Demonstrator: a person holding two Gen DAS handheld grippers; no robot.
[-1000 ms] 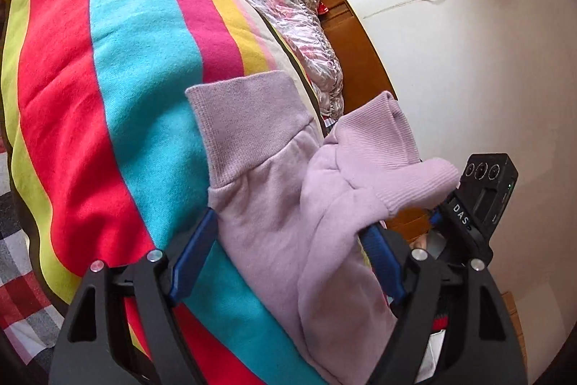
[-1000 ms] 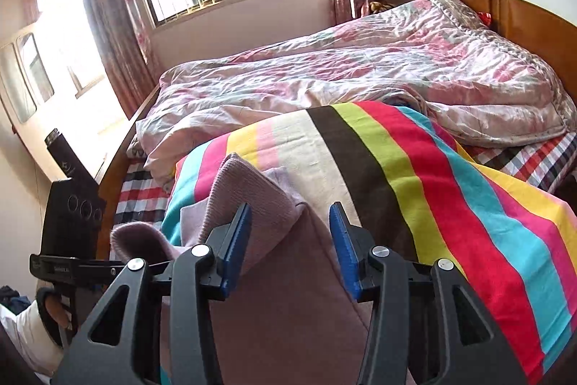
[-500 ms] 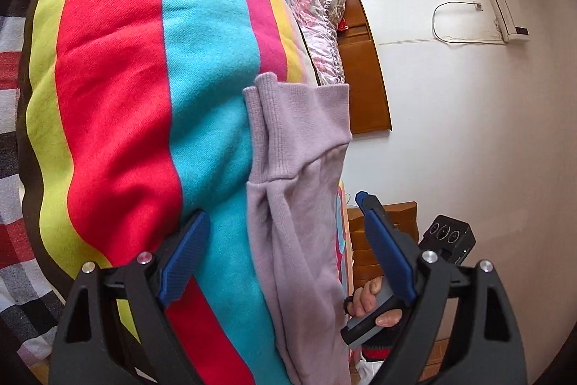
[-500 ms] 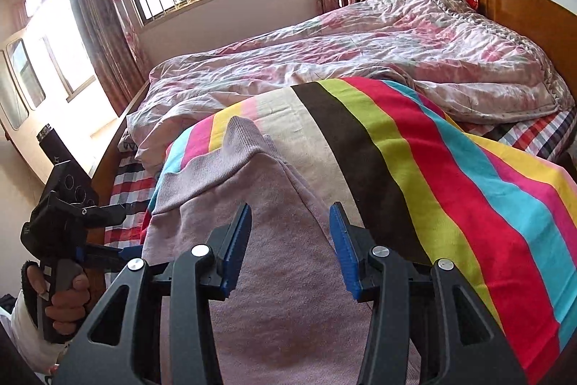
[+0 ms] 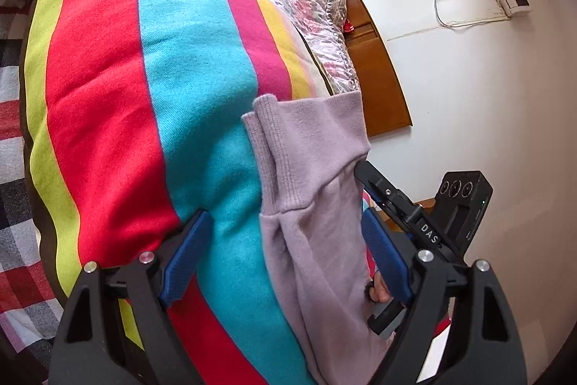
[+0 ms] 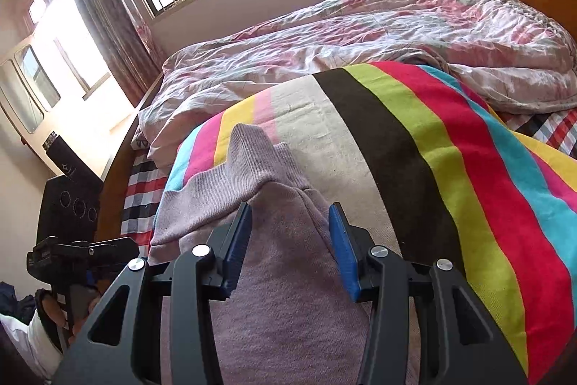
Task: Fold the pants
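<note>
The pants (image 5: 317, 204) are matt lilac fleece with ribbed knit cuffs; the striped blanket (image 5: 119, 118) is soft, napped cloth; the quilt (image 6: 414, 35) is crinkled cotton; the headboard (image 5: 382, 89) is glossy varnished wood.

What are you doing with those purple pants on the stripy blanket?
A person with a two-finger gripper in each hand is folding the lilac pants on the striped blanket. The leg cuffs lie stacked. The left gripper has just been closing but stands open around the fabric; the right gripper straddles a raised fold, not clearly pinching.

Lilac pants (image 5: 317, 204), rainbow-striped blanket (image 5: 119, 118)
</note>
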